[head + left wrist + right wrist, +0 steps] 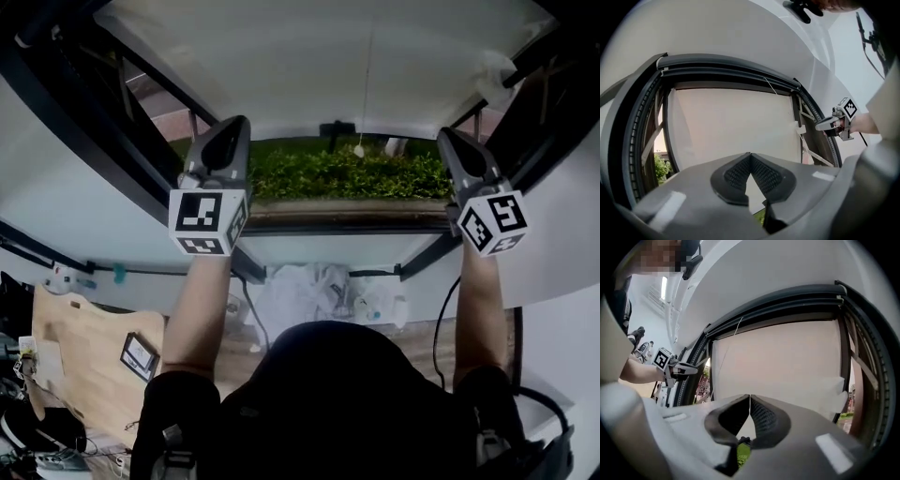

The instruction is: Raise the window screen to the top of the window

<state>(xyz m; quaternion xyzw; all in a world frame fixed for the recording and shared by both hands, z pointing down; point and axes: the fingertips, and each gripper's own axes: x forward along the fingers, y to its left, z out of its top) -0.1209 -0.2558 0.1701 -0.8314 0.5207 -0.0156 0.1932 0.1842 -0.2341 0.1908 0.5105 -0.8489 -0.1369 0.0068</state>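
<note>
The left gripper (750, 155) has its jaws pressed together at the tips, and so does the right gripper (749, 397). Each is raised at one side of the window, and whether either nips fabric is unclear. Just beyond them hangs the window screen (309, 66), pale and plain, covering most of the opening. Below its lower edge a green hedge (347, 173) shows outside.

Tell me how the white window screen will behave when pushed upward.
The window screen is probably floppy, not stiff: one corner looks creased. It seems thin and light, since daylight glows through it. Pushed at one side only, it may skew.
</note>
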